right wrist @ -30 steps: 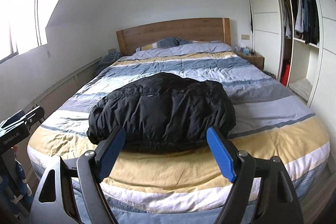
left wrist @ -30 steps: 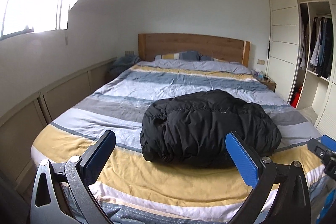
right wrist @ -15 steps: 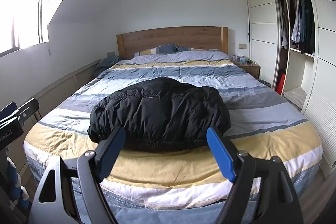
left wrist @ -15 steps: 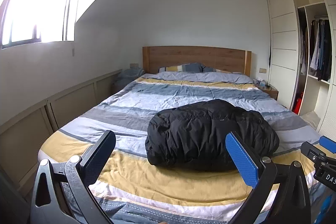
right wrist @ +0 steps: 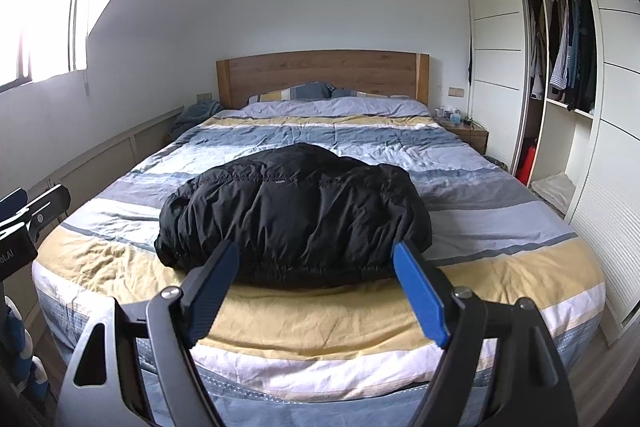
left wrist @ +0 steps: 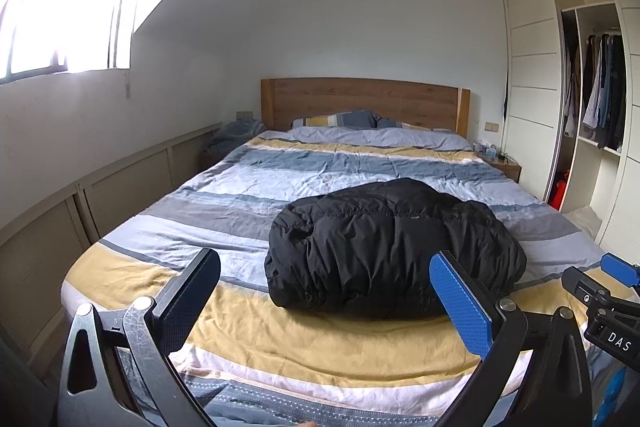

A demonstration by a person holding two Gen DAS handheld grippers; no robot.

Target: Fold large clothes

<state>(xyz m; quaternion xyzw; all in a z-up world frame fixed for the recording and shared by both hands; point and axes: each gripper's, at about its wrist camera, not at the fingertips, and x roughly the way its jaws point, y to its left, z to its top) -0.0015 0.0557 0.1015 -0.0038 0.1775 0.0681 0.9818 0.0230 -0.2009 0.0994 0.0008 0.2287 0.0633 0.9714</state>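
Observation:
A black puffy jacket (left wrist: 394,245) lies bundled in a folded heap on the striped bed (left wrist: 280,331), near the foot; it also shows in the right wrist view (right wrist: 296,211). My left gripper (left wrist: 326,301) is open and empty, held off the foot of the bed, short of the jacket's left side. My right gripper (right wrist: 316,285) is open and empty, held off the foot of the bed in line with the jacket. Neither touches the jacket.
The wooden headboard (left wrist: 362,101) and pillows are at the far end. An open wardrobe (left wrist: 596,115) with hanging clothes stands on the right. A low panelled wall (left wrist: 80,203) runs along the left, under a window. A nightstand (right wrist: 466,135) sits by the bed's right side.
Both grippers have pulled back and risen from the bed, so the jacket looks farther away. The jacket has not moved. Both stay open.

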